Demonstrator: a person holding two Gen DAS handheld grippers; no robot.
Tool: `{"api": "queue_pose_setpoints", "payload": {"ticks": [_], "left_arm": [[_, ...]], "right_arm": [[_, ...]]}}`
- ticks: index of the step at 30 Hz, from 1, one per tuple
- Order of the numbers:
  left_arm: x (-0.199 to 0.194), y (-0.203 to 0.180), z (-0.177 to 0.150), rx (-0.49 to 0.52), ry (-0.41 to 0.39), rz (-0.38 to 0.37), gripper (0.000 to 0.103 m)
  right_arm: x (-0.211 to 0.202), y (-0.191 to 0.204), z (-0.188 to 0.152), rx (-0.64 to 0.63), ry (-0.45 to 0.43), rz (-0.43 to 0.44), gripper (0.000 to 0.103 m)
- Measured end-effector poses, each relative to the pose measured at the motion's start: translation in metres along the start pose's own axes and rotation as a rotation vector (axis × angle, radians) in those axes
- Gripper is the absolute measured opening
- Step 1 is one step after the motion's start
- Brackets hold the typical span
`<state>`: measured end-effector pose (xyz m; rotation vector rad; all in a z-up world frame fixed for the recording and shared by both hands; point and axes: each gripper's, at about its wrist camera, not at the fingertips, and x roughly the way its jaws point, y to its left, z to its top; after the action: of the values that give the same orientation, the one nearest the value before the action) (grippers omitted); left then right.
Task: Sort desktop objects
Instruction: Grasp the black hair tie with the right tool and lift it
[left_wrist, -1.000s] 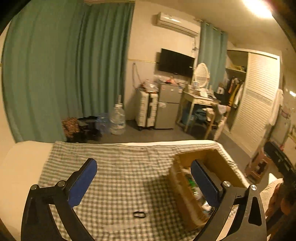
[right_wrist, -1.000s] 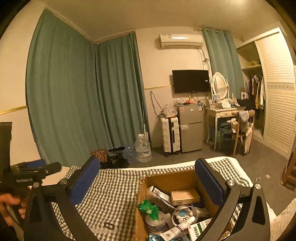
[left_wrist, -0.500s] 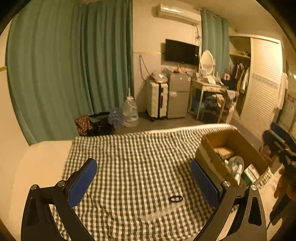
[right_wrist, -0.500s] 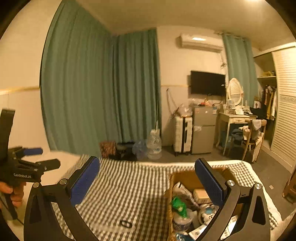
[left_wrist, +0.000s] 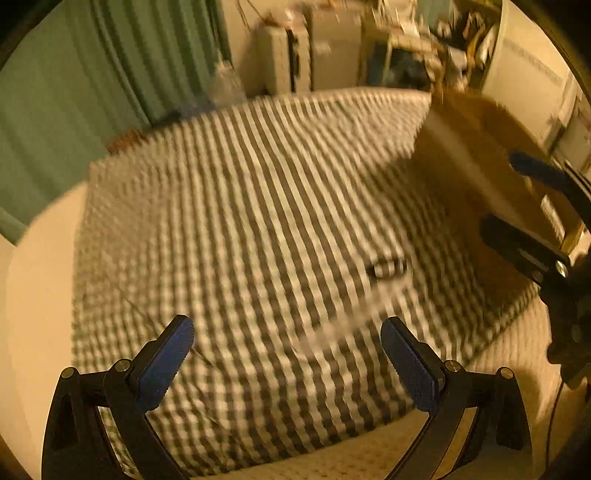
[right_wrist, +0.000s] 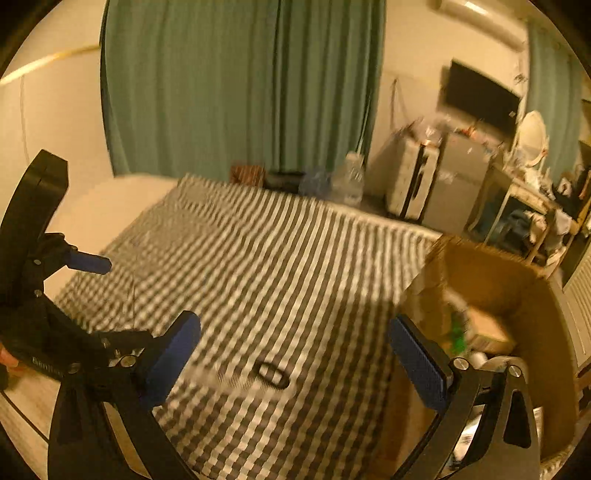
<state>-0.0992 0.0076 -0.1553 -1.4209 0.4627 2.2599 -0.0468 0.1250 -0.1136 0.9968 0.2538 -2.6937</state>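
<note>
A small black ring-shaped object (left_wrist: 387, 266) (right_wrist: 272, 373) lies on the checked cloth (left_wrist: 240, 206) (right_wrist: 280, 266), beside a pale flat strip (left_wrist: 343, 325) (right_wrist: 229, 376). An open cardboard box (right_wrist: 517, 291) (left_wrist: 461, 155) filled with mixed items stands at the cloth's right end. My left gripper (left_wrist: 286, 354) hangs open over the cloth's near edge, short of the ring. Over the near right part of the cloth, next to the box, my right gripper (right_wrist: 293, 349) is open and empty, with the ring just beyond it. Both views are motion-blurred.
Green curtains (right_wrist: 240, 92), a white suitcase (right_wrist: 410, 184), a water jug (right_wrist: 351, 177), a small fridge and a cluttered dressing table (right_wrist: 532, 192) stand beyond the bed. Bare cream mattress (left_wrist: 40, 277) shows left of the cloth.
Both cameras have tilted down and moved closer to the cloth. The ring now sits nearer the fingers in each view. The box has slid towards the right edge of both views.
</note>
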Motion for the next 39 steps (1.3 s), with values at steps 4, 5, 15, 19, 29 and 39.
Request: {"api": "queue_pose_setpoints", "payload": {"ticks": [4, 5, 15, 19, 29, 39], "left_arm": [[0.040, -0.003, -0.004, -0.013, 0.104, -0.045, 0.103], [0.051, -0.003, -0.006, -0.019, 0.133, -0.056, 0.103], [0.115, -0.020, -0.012, 0.039, 0.264, -0.155, 0.103], [0.125, -0.039, -0.015, 0.114, 0.274, -0.167, 0.103], [0.114, -0.052, -0.010, 0.157, 0.210, -0.120, 0.058], [0.072, -0.025, -0.001, 0.086, 0.135, -0.208, 0.003]], "right_arm": [[0.041, 0.012, -0.011, -0.043, 0.110, 0.017, 0.076], [0.051, 0.013, -0.016, -0.046, 0.141, 0.020, 0.069], [0.128, 0.005, -0.053, -0.033, 0.369, 0.075, 0.063], [0.143, 0.007, -0.055, -0.036, 0.406, 0.103, 0.044], [0.128, -0.006, -0.049, 0.007, 0.346, 0.070, 0.004], [0.079, -0.009, -0.019, 0.029, 0.202, 0.054, 0.004]]}}
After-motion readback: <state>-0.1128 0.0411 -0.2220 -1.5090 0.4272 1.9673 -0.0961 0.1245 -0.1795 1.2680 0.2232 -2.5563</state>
